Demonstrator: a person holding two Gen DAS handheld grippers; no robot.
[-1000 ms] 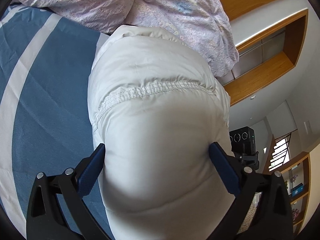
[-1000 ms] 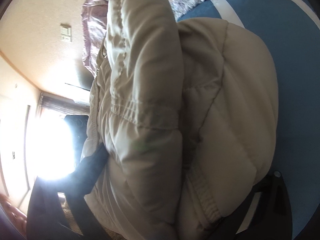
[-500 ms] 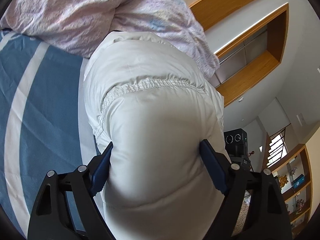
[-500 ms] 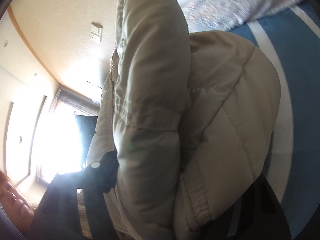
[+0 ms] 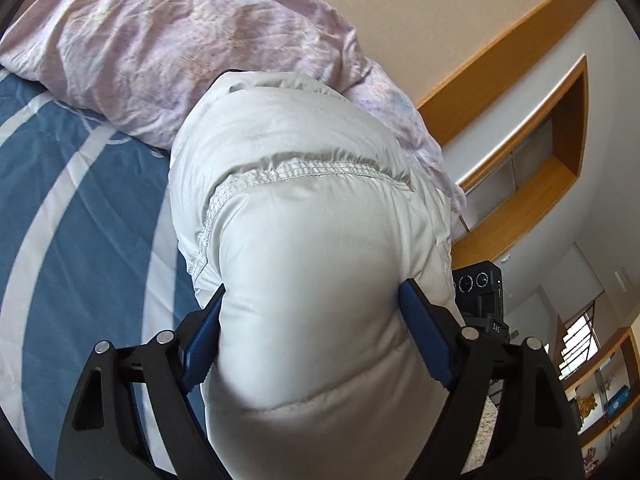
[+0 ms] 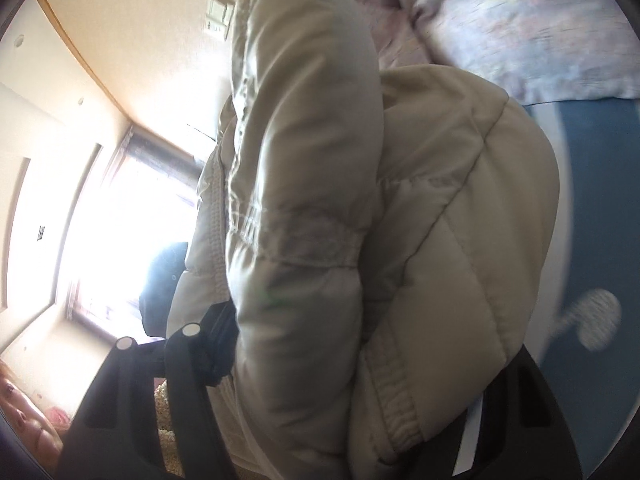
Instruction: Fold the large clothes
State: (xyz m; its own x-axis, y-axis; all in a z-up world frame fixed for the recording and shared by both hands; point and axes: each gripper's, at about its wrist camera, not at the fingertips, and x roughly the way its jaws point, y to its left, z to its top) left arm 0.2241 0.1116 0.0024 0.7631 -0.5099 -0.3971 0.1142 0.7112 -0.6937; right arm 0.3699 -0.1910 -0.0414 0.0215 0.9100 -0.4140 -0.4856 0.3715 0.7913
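Note:
A puffy off-white down jacket (image 5: pixel 312 240) fills the left wrist view, bundled thick with an elastic seam across it. My left gripper (image 5: pixel 312 312) is shut on it, blue pads pressed into both sides of the padding. In the right wrist view the same jacket (image 6: pixel 340 220) shows as beige folded layers with an elastic cuff. My right gripper (image 6: pixel 360 360) is shut on that bundle; its left finger (image 6: pixel 216 340) presses the fabric, the right finger is mostly hidden behind it. The jacket is held up off the bed.
A blue bedcover with white stripes (image 5: pixel 80 220) lies below. A crumpled pink quilt (image 5: pixel 180 48) is piled at the bed's far side, also in the right wrist view (image 6: pixel 520 28). A black device on a stand (image 5: pixel 478 284), wooden shelves (image 5: pixel 540 192) and a bright window (image 6: pixel 112 232) surround.
Both grippers have lifted and tilted up with the jacket; more wall, ceiling and quilt show and less bedcover. Both grips stay closed on the jacket.

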